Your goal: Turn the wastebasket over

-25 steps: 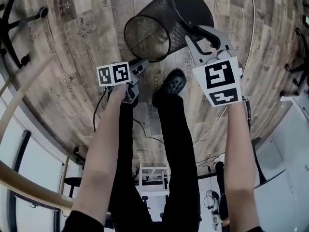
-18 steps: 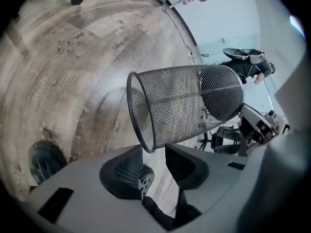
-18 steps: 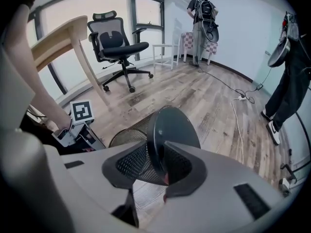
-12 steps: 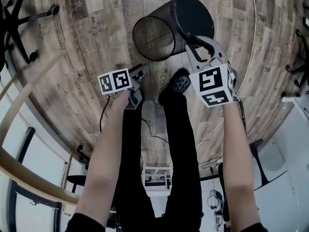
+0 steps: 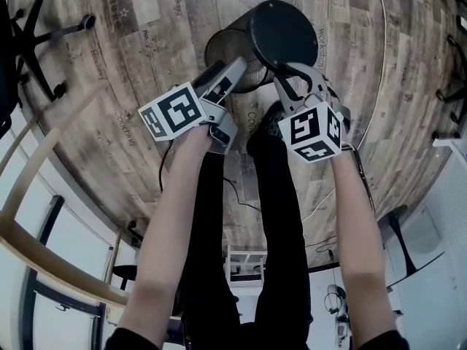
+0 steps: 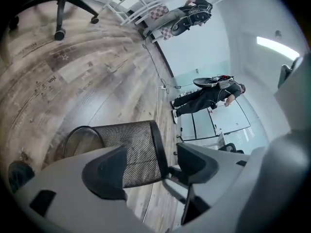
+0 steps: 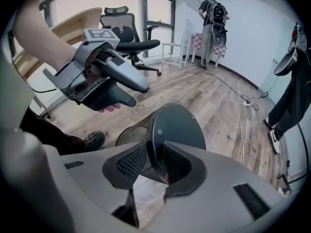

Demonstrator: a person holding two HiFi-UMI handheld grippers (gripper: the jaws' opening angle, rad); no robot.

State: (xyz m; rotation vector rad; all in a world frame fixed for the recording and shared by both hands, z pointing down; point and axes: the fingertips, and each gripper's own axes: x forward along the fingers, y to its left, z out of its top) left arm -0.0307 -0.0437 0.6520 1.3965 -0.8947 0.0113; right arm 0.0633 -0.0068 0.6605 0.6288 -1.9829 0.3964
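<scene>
The black mesh wastebasket hangs tilted off the wood floor, its solid base toward me and its open mouth turned down and left. My right gripper is shut on the rim of that base; in the right gripper view the pads pinch the wastebasket at its base edge. My left gripper is raised beside the mesh wall, and its jaws are opening. In the left gripper view the wastebasket shows beyond and between the wide-apart jaws of the left gripper, with neither pad pressing on it.
My black shoe stands just under the basket. An office chair base is at the far left and a white cable runs along the right. A sheet of paper lies on the floor below the basket. A person stands far off.
My left gripper rose from beside my leg up to the basket's wall, and its jaws spread wide. The right gripper shifted left with the basket, whose base now faces up toward me.
</scene>
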